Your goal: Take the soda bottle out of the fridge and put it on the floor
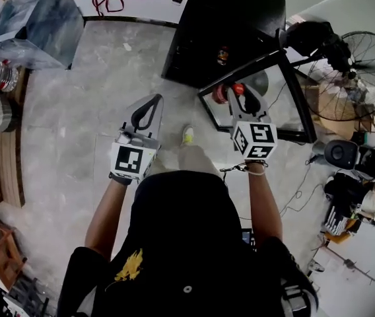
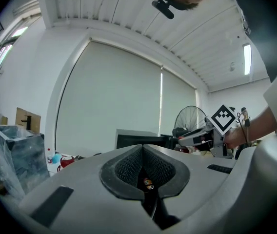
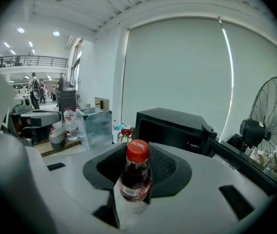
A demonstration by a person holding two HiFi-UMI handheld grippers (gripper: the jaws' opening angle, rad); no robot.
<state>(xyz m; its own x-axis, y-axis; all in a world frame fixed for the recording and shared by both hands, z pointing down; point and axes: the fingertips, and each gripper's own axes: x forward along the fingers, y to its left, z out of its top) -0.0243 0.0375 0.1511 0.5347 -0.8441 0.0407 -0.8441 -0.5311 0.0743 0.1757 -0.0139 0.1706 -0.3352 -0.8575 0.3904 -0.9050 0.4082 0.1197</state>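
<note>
Though half hidden in right claw point(image 3: 137, 165), soda bottle point(image 3: 136, 178) upright.

Person wears a black short-sleeved T-shirt point(image 1: 187, 216). Yellow print point(image 1: 131, 266) on the T-shirt's left side, small pale ring point(image 1: 187, 288) near its middle. Ahead of the T-shirt: pale trousers point(image 1: 181, 158) and one yellow-white shoe point(image 1: 187, 135). Thin dark cord point(image 1: 243, 169) round the wrist on the T-shirt's right.

Left gripper point(image 1: 152, 102) and right gripper point(image 1: 239, 90): light grey, tapered shells. Each carries a white cube with black square markers, left cube point(image 1: 132, 158), right cube point(image 1: 254, 141). Jaws are lined with dark ribbed pads point(image 2: 128, 165). Dark rectangular slots point(image 2: 50, 204) are sunk in the grey shells.
</note>
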